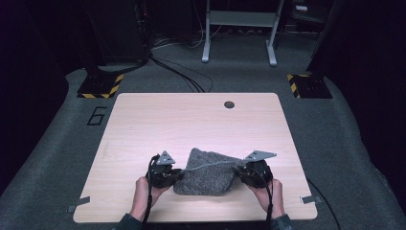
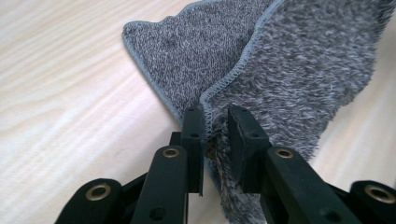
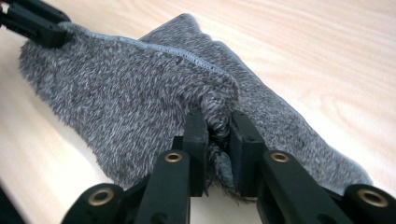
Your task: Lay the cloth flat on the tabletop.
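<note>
A grey fluffy cloth (image 1: 206, 172) with a stitched pale hem lies near the front middle of the wooden table (image 1: 191, 120). Its near edge is lifted between both grippers while the far part rests on the wood. My left gripper (image 1: 173, 175) is shut on the cloth's left corner; in the left gripper view the cloth (image 2: 289, 84) is pinched between the black jaws (image 2: 215, 122). My right gripper (image 1: 239, 173) is shut on the right corner, where the fluffy cloth (image 3: 140, 107) bunches between the jaws (image 3: 215, 125). The left gripper's jaws (image 3: 32, 23) show at the far corner.
The table has a round cable hole (image 1: 229, 104) near its far edge. Tape strips (image 1: 79, 203) mark the front corners. Beyond the table are grey carpet, cables (image 1: 182, 76), a metal frame's legs (image 1: 239, 33) and hazard-striped bases (image 1: 100, 86).
</note>
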`<state>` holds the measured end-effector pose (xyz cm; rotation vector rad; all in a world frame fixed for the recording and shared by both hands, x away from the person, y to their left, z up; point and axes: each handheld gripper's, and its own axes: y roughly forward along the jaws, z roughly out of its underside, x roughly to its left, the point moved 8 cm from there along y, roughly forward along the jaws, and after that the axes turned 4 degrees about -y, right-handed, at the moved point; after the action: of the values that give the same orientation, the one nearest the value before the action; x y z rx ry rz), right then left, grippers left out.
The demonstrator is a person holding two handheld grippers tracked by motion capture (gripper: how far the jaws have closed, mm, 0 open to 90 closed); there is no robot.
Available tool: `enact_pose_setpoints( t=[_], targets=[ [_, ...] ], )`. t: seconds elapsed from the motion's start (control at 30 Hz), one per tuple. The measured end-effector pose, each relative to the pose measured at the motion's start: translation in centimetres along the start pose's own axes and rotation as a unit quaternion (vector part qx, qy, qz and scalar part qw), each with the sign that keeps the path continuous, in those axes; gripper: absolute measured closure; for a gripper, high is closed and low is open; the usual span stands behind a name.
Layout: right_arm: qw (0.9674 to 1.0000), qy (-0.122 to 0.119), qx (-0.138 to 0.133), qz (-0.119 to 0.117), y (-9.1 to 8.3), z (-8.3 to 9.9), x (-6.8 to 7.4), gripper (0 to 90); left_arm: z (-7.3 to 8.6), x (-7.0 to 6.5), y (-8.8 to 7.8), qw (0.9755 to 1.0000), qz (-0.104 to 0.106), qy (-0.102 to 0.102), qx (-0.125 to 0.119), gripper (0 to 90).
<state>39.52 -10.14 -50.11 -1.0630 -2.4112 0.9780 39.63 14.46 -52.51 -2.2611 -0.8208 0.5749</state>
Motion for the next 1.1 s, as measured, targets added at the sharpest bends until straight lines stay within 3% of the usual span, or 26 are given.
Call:
enact_pose_setpoints(
  t=[0.17, 0.23, 0.3, 0.37, 0.43, 0.5, 0.63, 0.67, 0.73, 0.83, 0.9, 0.97, 1.0, 1.1],
  targets=[
    [0.9998, -0.002, 0.022, 0.0, -0.6, 2.3, 0.7, 71.9, 0.8, -1.6, 0.1, 0.9991, 0.041, 0.005, 0.009, 74.8],
    [0.9992, -0.003, 0.04, -0.008, -0.7, 3.6, 0.9, 70.9, 1.5, -2.3, 0.5, 0.9977, 0.06, 0.009, 0.03, 74.1],
    [0.9981, -0.008, 0.059, -0.016, -0.6, 4.6, 1.0, 68.5, 2.3, -2.8, 0.9, 0.9965, 0.063, 0.016, 0.053, 72.2],
    [0.9967, 0.002, 0.079, -0.021, -0.4, 5.7, 1.0, 65.0, 2.9, -2.8, 1.3, 0.9949, 0.069, 0.016, 0.072, 66.4],
    [0.9947, 0.011, 0.096, -0.035, -0.5, 6.6, 0.7, 56.5, 2.9, -2.4, 1.3, 0.9954, 0.067, 0.003, 0.068, 54.7],
    [0.995, 0.031, 0.083, -0.046, -1.1, 6.7, 0.1, 48.8, 2.1, -1.5, 0.9, 0.9976, 0.049, -0.011, 0.048, 40.9],
    [0.9967, 0.07, 0.032, -0.024, -2.0, 5.5, -1.8, 45.0, -0.4, 0.2, 0.9, 0.999, 0.03, -0.026, 0.018, 31.8],
    [0.9962, 0.081, 0.027, -0.015, -1.9, 5.1, -2.3, 44.3, -0.9, 0.5, 1.3, 0.9993, 0.018, -0.028, 0.015, 31.8],
    [0.995, 0.099, 0.018, 0.002, -1.2, 4.5, -3.3, 44.7, -1.8, 0.9, 2.6, 0.9996, 0.005, -0.013, 0.024, 33.1],
    [0.9938, 0.099, 0.042, 0.029, 0.7, 4.4, -4.5, 48.6, -2.2, 1.1, 5.1, 0.9987, -0.013, 0.004, 0.05, 37.3],
    [0.9916, 0.098, 0.072, 0.044, 2.4, 4.6, -4.9, 54.8, -2.0, 1.3, 6.5, 0.9977, -0.016, 0.013, 0.065, 43.8],
    [0.9897, 0.093, 0.094, 0.054, 3.6, 5.0, -5.3, 62.1, -1.7, 1.4, 7.4, 0.9964, -0.021, 0.019, 0.079, 52.0],
    [0.9892, 0.095, 0.097, 0.057, 4.2, 5.0, -5.4, 65.6, -1.8, 1.4, 7.6, 0.9969, -0.026, 0.019, 0.071, 55.3],
    [0.9905, 0.086, 0.089, 0.06, 4.7, 4.4, -5.7, 72.5, -1.7, 1.6, 7.4, 0.9967, -0.033, 0.024, 0.07, 68.0]
  ],
)
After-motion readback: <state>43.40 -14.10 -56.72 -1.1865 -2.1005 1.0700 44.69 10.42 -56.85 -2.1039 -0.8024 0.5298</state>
